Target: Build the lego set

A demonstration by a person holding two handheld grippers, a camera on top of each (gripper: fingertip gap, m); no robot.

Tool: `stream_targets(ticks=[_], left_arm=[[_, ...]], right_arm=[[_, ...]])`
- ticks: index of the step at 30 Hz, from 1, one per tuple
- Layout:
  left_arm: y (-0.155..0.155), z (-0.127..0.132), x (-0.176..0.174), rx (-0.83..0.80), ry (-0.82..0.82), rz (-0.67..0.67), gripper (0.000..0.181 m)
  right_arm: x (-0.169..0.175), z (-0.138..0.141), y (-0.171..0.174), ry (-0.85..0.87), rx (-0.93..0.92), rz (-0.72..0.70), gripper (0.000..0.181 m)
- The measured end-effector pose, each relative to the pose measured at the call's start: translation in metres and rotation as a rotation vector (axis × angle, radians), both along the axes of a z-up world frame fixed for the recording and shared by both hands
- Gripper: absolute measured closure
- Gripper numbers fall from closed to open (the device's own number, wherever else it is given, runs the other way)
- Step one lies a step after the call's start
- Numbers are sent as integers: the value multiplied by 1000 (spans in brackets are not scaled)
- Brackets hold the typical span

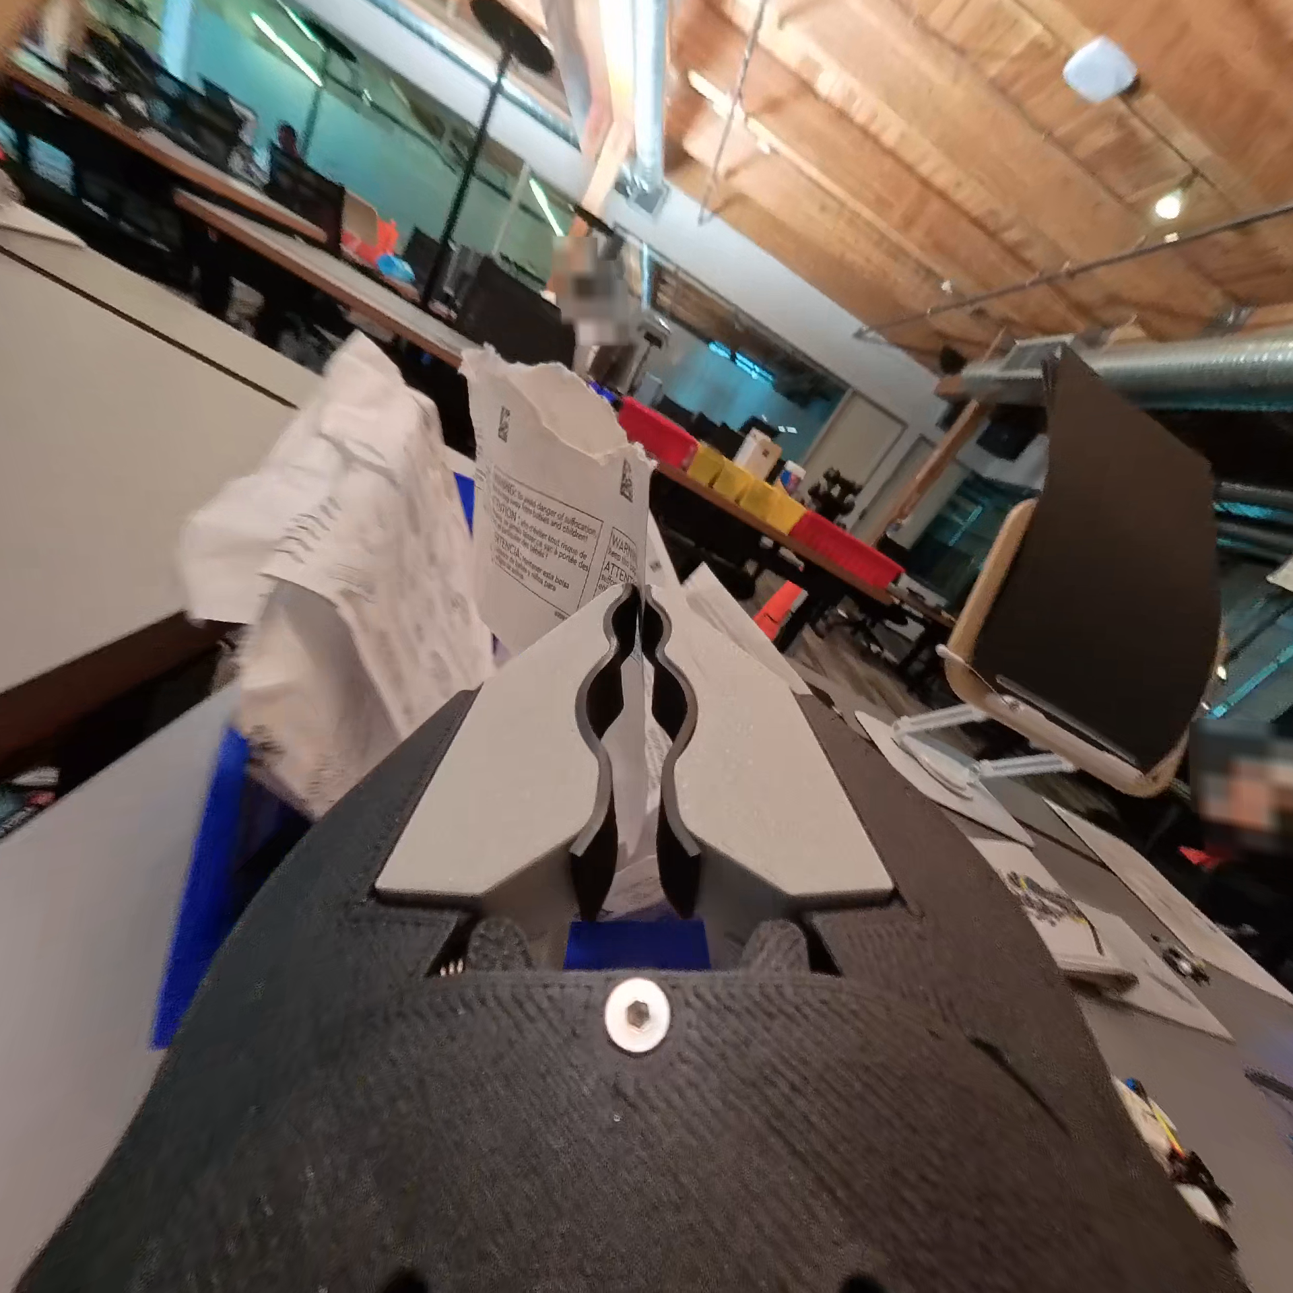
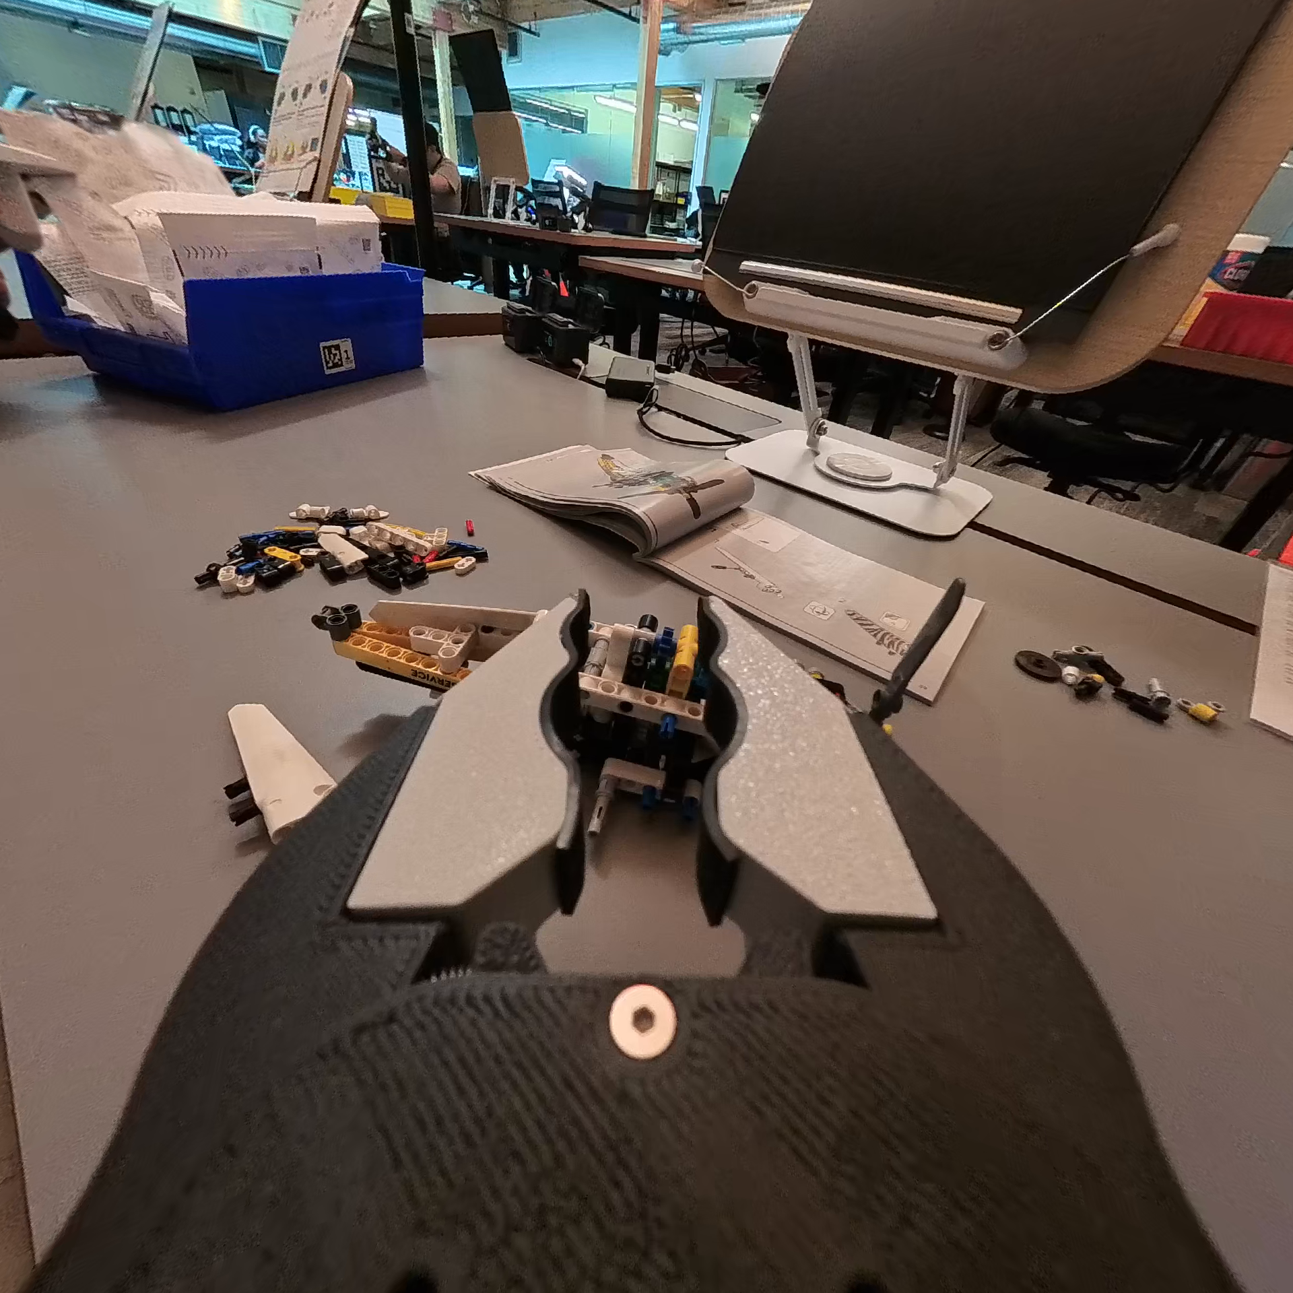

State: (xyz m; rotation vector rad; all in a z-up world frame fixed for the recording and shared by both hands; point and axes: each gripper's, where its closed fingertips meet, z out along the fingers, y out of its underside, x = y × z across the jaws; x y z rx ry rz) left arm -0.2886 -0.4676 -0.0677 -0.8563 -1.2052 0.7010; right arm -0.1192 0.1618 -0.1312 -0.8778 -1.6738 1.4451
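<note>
Nearest to the camera in the left wrist view, the left gripper (image 1: 638, 602) is closed tightly on a torn white paper bag (image 1: 560, 511); the bag runs down between its two grey fingers (image 1: 504, 755) and rises above the tips with a ragged upper edge. To the left of it, more crumpled white paper (image 1: 336, 560) stands up, blurred. Under the gripper a blue bin (image 1: 210, 839) shows, and to the right stands a tilted black board on a stand (image 1: 1091, 574). On the far tables there are red and yellow bins (image 1: 755, 490).

In the right wrist view, the right gripper (image 2: 640, 616) is moderately open, and the half-built lego model (image 2: 644, 672) sits between its fingers on the grey table (image 2: 1049, 839). Whether the pads really touch the model, the picture does not show clearly. The yellow and white body of the model reaches out to the left of the gripper. Near left lies a loose white wing piece (image 2: 276, 769). Farther left is a heap of small lego parts (image 2: 343, 546), and to the right a smaller group of parts (image 2: 1119, 682). Behind the gripper the open instruction booklet (image 2: 700, 532) lies flat. The blue bin (image 2: 266, 336) filled with paper bags stands at the far left, and the black board on a stand (image 2: 944, 175) at the far right.
</note>
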Motion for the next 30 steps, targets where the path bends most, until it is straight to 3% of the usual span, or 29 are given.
stream_targets(ticks=[9,14,18,21,25,27,30], left_arm=[[55,-36,-28,-35,-231,-158,181],[55,-38,-29,-111,-266,-115,180],[53,-43,-23,-112,-300,-149,152],[40,-36,-17,-81,-275,-132,139],[13,3,4,96,-74,-117,137],[-17,14,15,187,9,-20,137],[-68,0,26,216,0,237,138]], right_arm=[[-1,-2,0,-15,3,-1,152],[-2,-4,-1,-25,15,-2,152],[-2,-3,-1,-19,17,-3,152],[-2,-3,-1,-18,13,-1,152],[-1,-2,-1,-13,11,-2,152],[-1,-2,-1,-14,12,0,152],[-1,-2,-1,-11,15,-1,152]])
